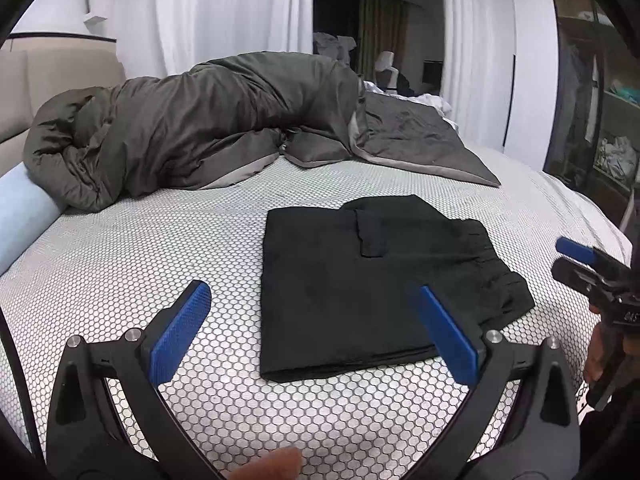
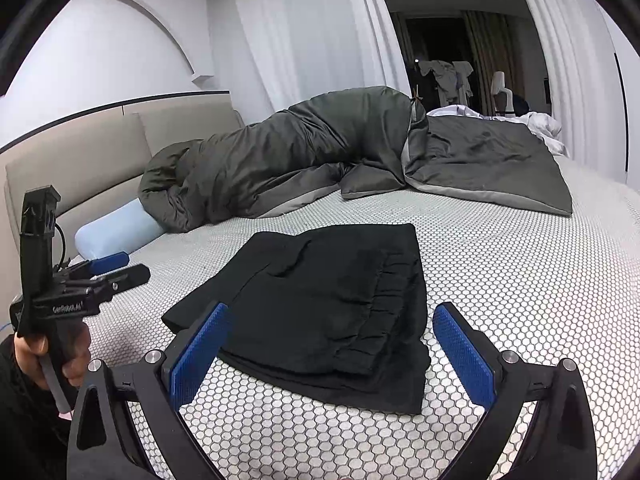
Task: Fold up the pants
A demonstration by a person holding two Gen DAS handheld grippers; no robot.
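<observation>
On the bed cover (image 1: 160, 240) lie black pants (image 1: 360, 280), folded to a flat rectangle | long side runs away from the cameras, waistband at right edge | left gripper (image 1: 316, 332) wide open, empty | right gripper (image 2: 332, 344) wide open, empty, above near edge | grey duvet (image 1: 200, 128) behind

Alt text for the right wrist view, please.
Folded black pants lie on a honeycomb-patterned bed cover, just beyond the open, empty right gripper. The left gripper is at the left edge, with a dark duvet bunched behind.
</observation>
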